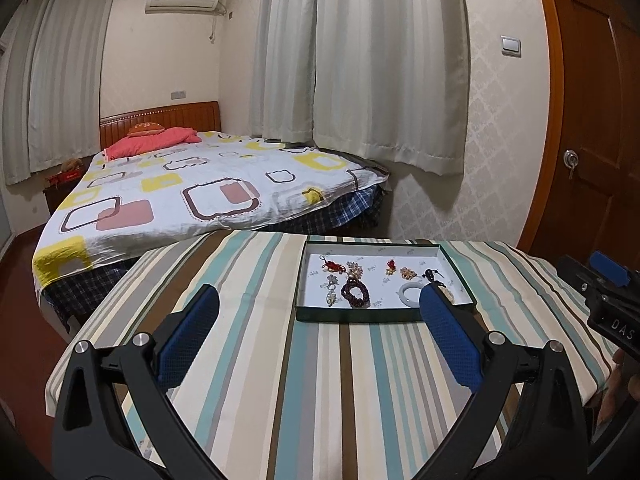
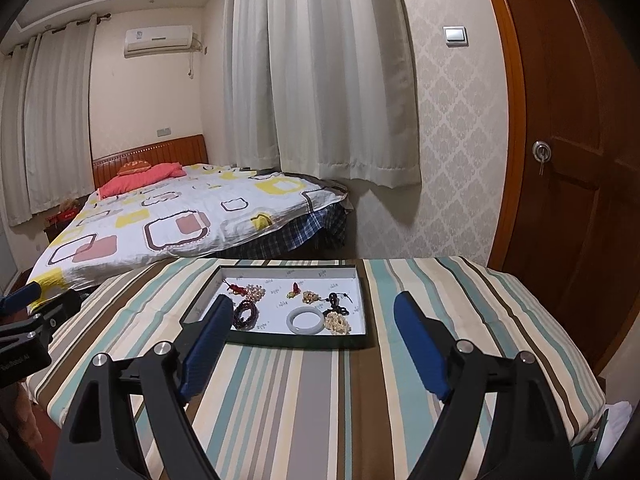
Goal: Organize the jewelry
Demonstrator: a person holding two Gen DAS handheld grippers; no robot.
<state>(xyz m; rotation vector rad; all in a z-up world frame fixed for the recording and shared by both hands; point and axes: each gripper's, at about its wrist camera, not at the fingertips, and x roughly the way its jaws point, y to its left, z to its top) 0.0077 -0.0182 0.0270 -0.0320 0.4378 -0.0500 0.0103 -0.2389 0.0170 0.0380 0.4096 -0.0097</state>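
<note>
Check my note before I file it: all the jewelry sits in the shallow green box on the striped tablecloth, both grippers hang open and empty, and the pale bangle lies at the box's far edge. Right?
Not quite. The pale bangle lies near the front edge of the box, as the right wrist view shows. The rest stands: the jewelry is inside it on the striped tablecloth, and the left gripper and right gripper are open and empty.

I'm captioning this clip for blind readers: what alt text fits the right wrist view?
A shallow dark-green tray of jewelry, including a pale jade bangle and a dark red bead bracelet, sits on a striped tablecloth. The open, empty right gripper frames it from the near side, with a bed and white curtains behind.
</note>
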